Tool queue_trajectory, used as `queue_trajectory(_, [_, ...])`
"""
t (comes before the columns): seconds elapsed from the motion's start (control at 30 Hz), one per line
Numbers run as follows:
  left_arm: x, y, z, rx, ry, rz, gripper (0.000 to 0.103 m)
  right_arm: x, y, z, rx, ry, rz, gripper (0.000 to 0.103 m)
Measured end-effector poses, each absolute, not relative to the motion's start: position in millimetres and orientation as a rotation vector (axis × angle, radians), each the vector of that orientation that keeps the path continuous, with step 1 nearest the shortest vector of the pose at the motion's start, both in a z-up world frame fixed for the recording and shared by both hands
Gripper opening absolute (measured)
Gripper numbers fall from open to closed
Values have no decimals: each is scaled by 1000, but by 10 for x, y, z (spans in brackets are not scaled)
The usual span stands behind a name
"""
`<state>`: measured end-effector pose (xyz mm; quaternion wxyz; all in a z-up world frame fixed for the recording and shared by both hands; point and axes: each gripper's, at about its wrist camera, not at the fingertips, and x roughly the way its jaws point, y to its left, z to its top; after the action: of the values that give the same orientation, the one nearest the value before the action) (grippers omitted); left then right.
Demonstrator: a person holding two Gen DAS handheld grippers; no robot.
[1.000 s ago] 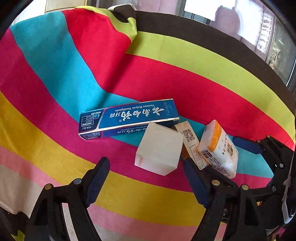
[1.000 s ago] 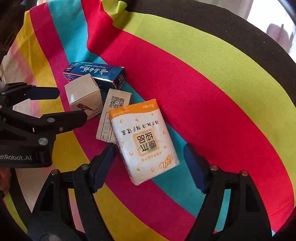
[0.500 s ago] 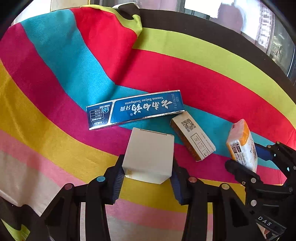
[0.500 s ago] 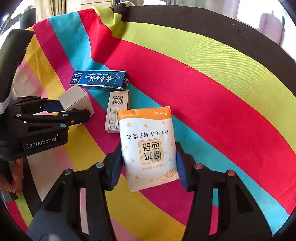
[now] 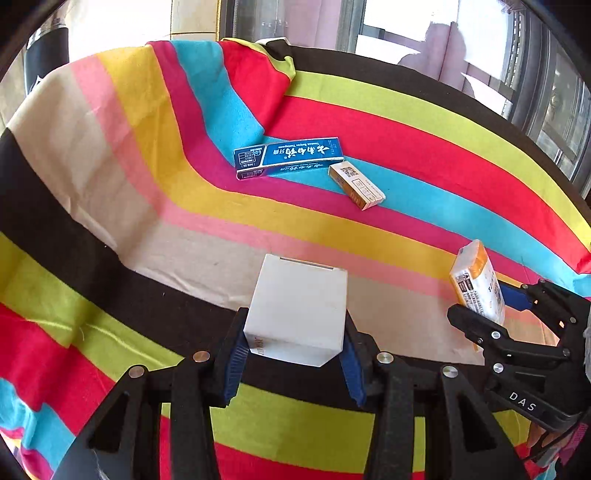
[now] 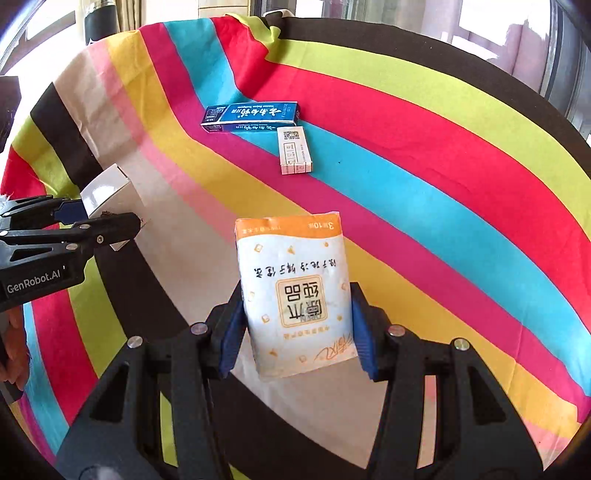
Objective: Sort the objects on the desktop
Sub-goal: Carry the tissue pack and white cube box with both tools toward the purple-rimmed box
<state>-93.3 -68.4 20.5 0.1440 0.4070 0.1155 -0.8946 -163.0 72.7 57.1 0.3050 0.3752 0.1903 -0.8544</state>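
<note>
— What's under everything?

— A big striped cloth [image 5: 369, 122] covers the whole surface, with bands of black, lime, red, turquoise, magenta, yellow, pink and beige. It's rumpled at the far edge. Beyond it the room shows bright windows [image 5: 406, 22] and pale curtains.

— And what's left lying on it?

— 2 things, far from me. The blue toothpaste box [image 5: 290, 158] lies flat across the turquoise and magenta bands, and the small tan carton [image 5: 356, 185] sits just beside its right end, angled away; I can't tell if they touch.

— Your tools?

— My left gripper [image 5: 293, 356] is pinching the white box [image 5: 297, 314], blue pads against both its sides, held over the black and beige bands. My right gripper [image 6: 297, 334] is clamped on the orange-and-white tissue pack [image 6: 295, 291], pads pressed on its 2 long edges, over the beige and yellow bands. From each camera I see the other tool out to the side with its load
</note>
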Motion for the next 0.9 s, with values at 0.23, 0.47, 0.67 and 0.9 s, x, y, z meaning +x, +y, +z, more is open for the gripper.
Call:
queue_trajectory(0.23, [-155, -679, 341, 1116, 356, -2596, 46, -851, 739, 599, 955, 485, -2273, 54])
queue_trajectory(0.47, [521, -794, 306, 1123, 368, -2602, 46, -2, 820, 589, 957, 376, -2268, 55])
queue_trajectory(0.67, [992, -989, 308, 1117, 350, -2589, 46, 621, 773, 475, 961, 339, -2248, 55])
queue_trajectory(0.9, [1622, -1316, 363, 1047, 460, -2578, 46, 994, 599, 410, 956, 348, -2225, 55])
